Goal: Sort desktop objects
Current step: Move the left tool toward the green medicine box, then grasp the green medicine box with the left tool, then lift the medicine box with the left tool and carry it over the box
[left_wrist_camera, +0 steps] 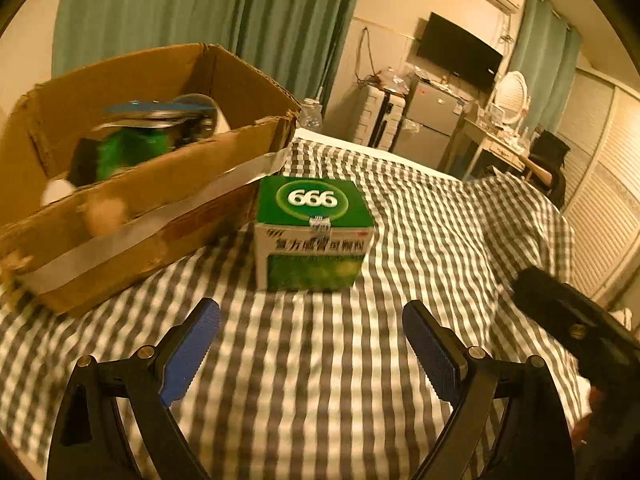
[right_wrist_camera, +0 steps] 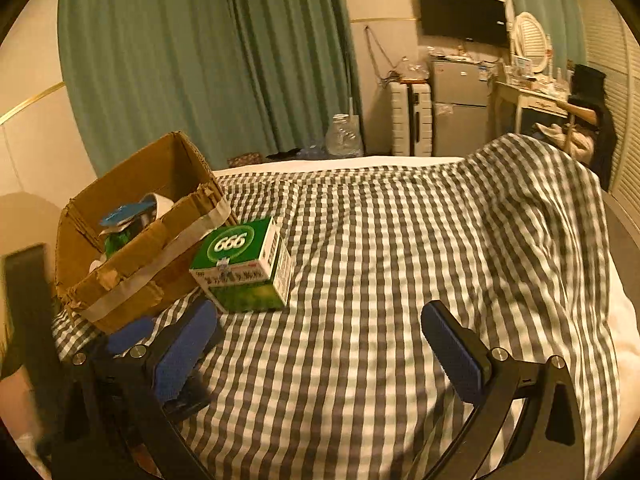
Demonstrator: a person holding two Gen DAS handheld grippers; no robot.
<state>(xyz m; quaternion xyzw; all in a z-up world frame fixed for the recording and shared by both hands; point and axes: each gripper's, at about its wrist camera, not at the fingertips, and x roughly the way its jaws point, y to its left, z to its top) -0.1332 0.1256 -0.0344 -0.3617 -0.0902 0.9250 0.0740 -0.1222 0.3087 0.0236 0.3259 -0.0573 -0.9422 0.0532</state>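
Observation:
A green and white medicine box (left_wrist_camera: 314, 232) marked 999 stands on the checked bedspread (left_wrist_camera: 320, 360), right beside a brown cardboard box (left_wrist_camera: 132, 200). The cardboard box holds several items, among them a green object (left_wrist_camera: 128, 152) and a blue-lidded one. My left gripper (left_wrist_camera: 312, 320) is open and empty, a short way in front of the medicine box. My right gripper (right_wrist_camera: 320, 328) is open and empty, to the right of the medicine box (right_wrist_camera: 244, 268) and the cardboard box (right_wrist_camera: 136, 248). The left gripper's blue pads (right_wrist_camera: 132, 334) show at the lower left of the right wrist view.
The right gripper's black body (left_wrist_camera: 580, 336) shows at the right of the left wrist view. Green curtains (right_wrist_camera: 200, 60), a small fridge (right_wrist_camera: 460, 108), a wall TV (right_wrist_camera: 462, 14) and a dressing table (right_wrist_camera: 532, 96) stand beyond the bed. The bedspread bunches up at the far right (right_wrist_camera: 540, 200).

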